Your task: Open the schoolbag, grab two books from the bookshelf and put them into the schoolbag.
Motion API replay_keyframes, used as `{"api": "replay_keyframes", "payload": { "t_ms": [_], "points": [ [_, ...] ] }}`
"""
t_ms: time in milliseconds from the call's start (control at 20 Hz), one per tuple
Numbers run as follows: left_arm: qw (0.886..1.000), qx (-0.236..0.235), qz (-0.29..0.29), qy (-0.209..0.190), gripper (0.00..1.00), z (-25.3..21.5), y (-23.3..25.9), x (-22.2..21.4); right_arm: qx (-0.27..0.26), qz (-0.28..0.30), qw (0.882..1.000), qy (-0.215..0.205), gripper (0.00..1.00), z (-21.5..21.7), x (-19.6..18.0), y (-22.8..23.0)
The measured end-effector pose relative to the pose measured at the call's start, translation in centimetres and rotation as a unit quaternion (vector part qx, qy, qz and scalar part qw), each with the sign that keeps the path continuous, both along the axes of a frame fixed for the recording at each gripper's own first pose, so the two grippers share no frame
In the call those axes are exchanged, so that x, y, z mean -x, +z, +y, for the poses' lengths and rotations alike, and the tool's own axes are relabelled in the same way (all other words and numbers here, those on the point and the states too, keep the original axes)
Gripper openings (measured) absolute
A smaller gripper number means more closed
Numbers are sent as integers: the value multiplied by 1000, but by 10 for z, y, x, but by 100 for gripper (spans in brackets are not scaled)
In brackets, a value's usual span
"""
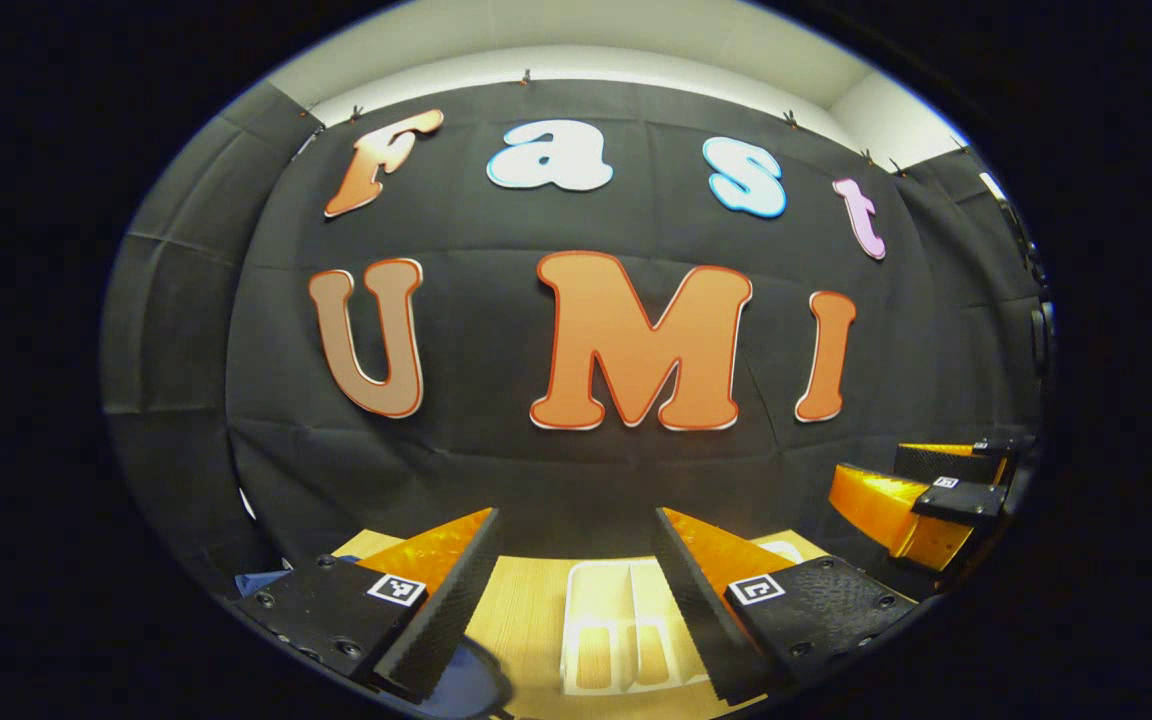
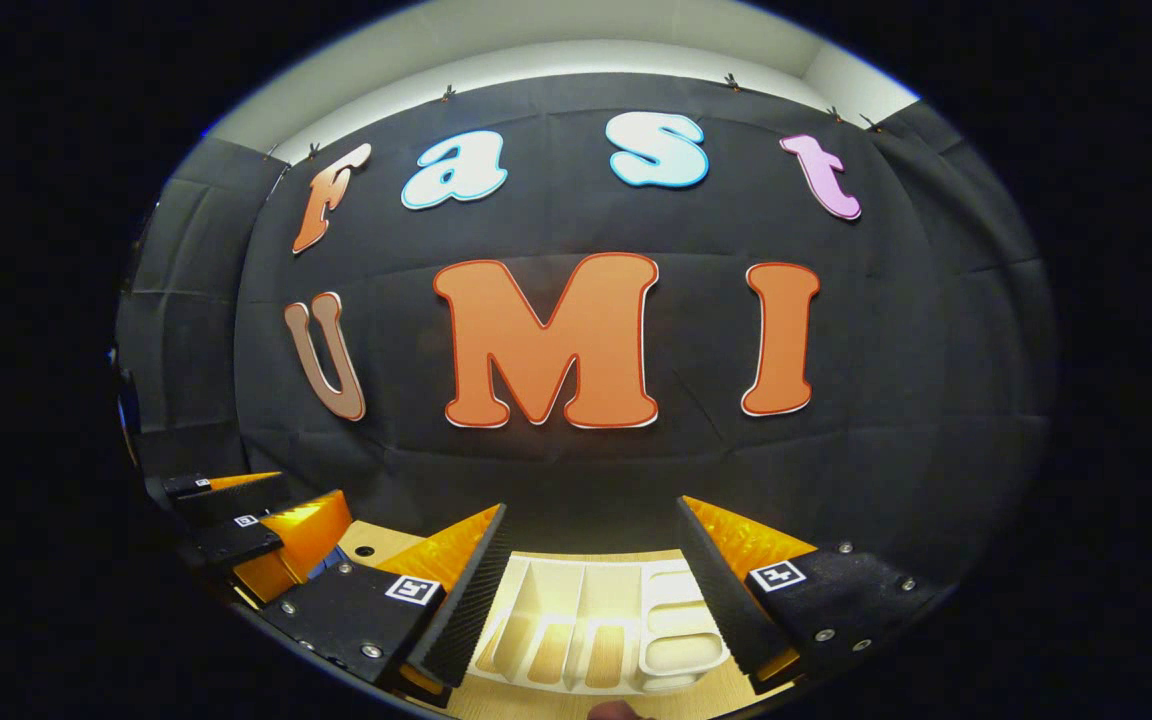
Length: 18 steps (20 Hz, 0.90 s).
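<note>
My left gripper [image 1: 576, 515] is open and holds nothing. It hangs above a light wooden table [image 1: 526, 610]. Beyond its fingers a white slotted bookshelf rack [image 1: 616, 630] lies on the table, with wood showing through the slots. Blue fabric, apparently the schoolbag [image 1: 261, 580], peeks out at the lower left, and a dark blue rounded part [image 1: 471, 688] sits under the left finger. My right gripper [image 2: 593, 507] is also open and empty, above the same white rack [image 2: 596, 620]. In each view the other gripper appears off to the side: the right gripper [image 1: 876, 470] and the left gripper [image 2: 311, 492].
The black cloth wall [image 1: 576, 470] stands close behind the table's far edge. A small round hole [image 2: 366, 551] marks the tabletop near the left gripper. The two grippers hang side by side, a short gap apart.
</note>
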<state>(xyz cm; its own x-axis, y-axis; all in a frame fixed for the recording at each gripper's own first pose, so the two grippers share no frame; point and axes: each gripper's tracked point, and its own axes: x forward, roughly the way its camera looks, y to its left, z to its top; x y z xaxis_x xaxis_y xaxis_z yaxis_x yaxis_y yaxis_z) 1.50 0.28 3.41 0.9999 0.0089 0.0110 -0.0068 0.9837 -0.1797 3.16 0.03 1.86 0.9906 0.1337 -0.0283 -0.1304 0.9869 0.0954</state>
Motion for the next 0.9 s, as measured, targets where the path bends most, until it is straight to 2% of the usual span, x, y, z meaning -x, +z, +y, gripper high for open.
{"api": "replay_keyframes", "payload": {
  "t_ms": [50,100,250,300,400,450,500,600,650,700,900],
  "points": [
    [1000,5,-13,5,94,0,7,5,-5,0,1000,-3,100,-3,0,-1],
    [1000,6,-25,7,94,-1,12,7,-11,-2,1000,-7,96,-6,1,0],
    [999,-2,-46,30,94,8,23,17,-14,-20,999,-22,96,-16,5,4],
    [998,-1,-56,41,94,14,27,21,-13,-23,999,-25,100,-17,7,4],
    [996,3,-74,46,94,14,37,28,-14,-32,999,-28,96,-17,10,8],
    [996,1,-76,47,94,13,37,27,-14,-38,999,-29,100,-17,12,11],
    [996,-2,-76,47,94,14,36,28,-11,-45,999,-29,96,-17,14,14],
    [994,-5,-85,64,94,23,37,32,-8,-52,998,-28,96,-16,17,15],
    [993,-6,-92,68,94,25,42,34,-9,-54,998,-28,100,-17,18,15],
    [993,-9,-97,68,94,26,45,36,-8,-61,998,-29,96,-18,20,17],
    [993,-29,-106,54,94,16,45,36,-5,-80,996,-34,96,-19,24,22]
  ]
}}
